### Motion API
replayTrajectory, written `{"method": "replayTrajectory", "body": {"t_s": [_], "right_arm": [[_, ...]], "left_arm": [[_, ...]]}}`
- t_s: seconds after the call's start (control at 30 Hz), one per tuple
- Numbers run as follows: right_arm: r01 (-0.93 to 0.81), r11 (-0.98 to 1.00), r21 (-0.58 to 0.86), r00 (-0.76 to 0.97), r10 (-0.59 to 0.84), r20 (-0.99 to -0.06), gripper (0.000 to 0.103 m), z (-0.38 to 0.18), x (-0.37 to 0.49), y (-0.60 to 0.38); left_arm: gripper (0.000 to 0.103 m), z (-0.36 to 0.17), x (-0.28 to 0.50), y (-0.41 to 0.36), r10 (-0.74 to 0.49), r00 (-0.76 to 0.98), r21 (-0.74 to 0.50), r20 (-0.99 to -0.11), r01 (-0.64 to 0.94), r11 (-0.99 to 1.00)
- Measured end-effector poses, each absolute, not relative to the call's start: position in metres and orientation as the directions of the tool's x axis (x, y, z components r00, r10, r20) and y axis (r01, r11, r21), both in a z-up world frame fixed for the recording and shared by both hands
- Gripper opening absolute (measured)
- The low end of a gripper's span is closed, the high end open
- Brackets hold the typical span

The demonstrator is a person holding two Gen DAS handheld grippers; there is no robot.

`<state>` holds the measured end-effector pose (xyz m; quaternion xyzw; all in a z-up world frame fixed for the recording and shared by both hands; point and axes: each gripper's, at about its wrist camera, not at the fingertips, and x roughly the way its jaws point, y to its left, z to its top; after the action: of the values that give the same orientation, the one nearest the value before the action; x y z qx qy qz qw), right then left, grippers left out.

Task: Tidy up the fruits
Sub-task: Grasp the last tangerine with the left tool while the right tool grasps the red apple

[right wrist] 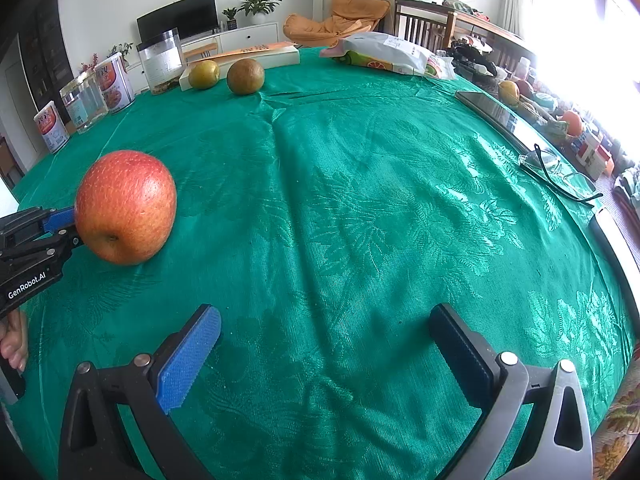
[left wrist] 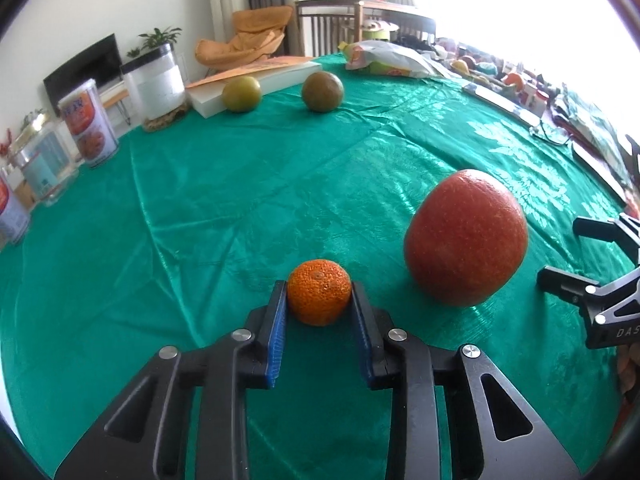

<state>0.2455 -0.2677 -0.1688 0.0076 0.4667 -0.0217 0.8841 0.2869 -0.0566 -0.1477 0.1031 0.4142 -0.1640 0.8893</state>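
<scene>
A small orange mandarin [left wrist: 319, 297] rests on the green tablecloth [left wrist: 240, 200], and my left gripper [left wrist: 319, 292] is shut on it, both blue pads pressed to its sides. A large red apple [left wrist: 466, 243] stands just to its right; the right wrist view shows the same apple [right wrist: 126, 207] at left, hiding the mandarin. Two greenish-brown fruits [left wrist: 241, 94] [left wrist: 322, 91] lie at the far side of the table. My right gripper [right wrist: 324, 328] hovers open over bare cloth, nothing between its fingers; it also shows at the right edge [left wrist: 560, 252] of the left wrist view.
Tins and jars [left wrist: 90, 124] line the table's left edge. A white box [left wrist: 264, 80] and a snack bag [left wrist: 392, 58] lie at the back. Glasses [right wrist: 560, 172] and a dark tablet [right wrist: 496, 114] sit near the right edge. A hand [right wrist: 14, 344] holds the left gripper's handle.
</scene>
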Motion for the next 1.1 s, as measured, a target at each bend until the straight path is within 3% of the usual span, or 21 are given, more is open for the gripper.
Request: {"method": "replayTrajectory", "body": {"t_s": [0.33,0.43,0.5,0.57,0.67,0.8,0.93,1.0,1.03,1.1], "right_arm": [[0.045,0.999,-0.006,0.564,-0.031,-0.825,0.103,-0.169,0.245,-0.268],[0.045,0.999,-0.006,0.564,-0.031,-0.825,0.103,-0.169,0.245,-0.268],[0.045,0.999,-0.005,0.564,-0.03,-0.825,0.103,-0.169,0.245,-0.268],[0.042,0.999,0.002,0.566,-0.022,-0.824,0.103,-0.168,0.245,-0.268],[-0.011,0.993,0.115,0.597,0.099,-0.796,0.103,-0.159,0.24,-0.27],[-0.205,0.955,0.212,0.657,0.295,-0.694,0.103,-0.134,0.226,-0.24],[-0.256,0.925,0.28,0.574,0.378,-0.726,0.103,-0.142,0.255,-0.195],[-0.241,0.941,0.236,0.577,0.334,-0.745,0.102,-0.148,0.272,-0.175],[-0.223,0.95,0.218,0.587,0.309,-0.748,0.1,-0.151,0.279,-0.169],[-0.159,0.965,0.211,0.588,0.264,-0.765,0.07,-0.159,0.289,-0.167]], "left_arm": [[0.03,-0.147,0.209,0.058,-0.023,0.589,-0.037,-0.808,-0.012,0.999],[0.043,-0.151,0.197,0.068,0.024,0.607,0.001,-0.795,-0.038,0.999],[0.074,-0.152,0.194,0.07,0.049,0.61,0.016,-0.791,-0.06,0.998],[0.081,-0.155,0.193,0.072,0.064,0.616,0.018,-0.785,-0.081,0.997],[0.086,-0.156,0.195,0.078,0.056,0.61,-0.012,-0.791,-0.106,0.994],[0.092,-0.157,0.197,0.077,0.062,0.602,-0.001,-0.796,-0.104,0.995],[0.095,-0.158,0.198,0.076,0.067,0.598,0.005,-0.799,-0.104,0.995],[0.095,-0.158,0.198,0.076,0.066,0.598,0.004,-0.799,-0.104,0.995],[0.095,-0.158,0.198,0.076,0.066,0.598,0.004,-0.799,-0.104,0.995],[0.095,-0.158,0.198,0.076,0.066,0.598,0.004,-0.799,-0.104,0.995]]}}
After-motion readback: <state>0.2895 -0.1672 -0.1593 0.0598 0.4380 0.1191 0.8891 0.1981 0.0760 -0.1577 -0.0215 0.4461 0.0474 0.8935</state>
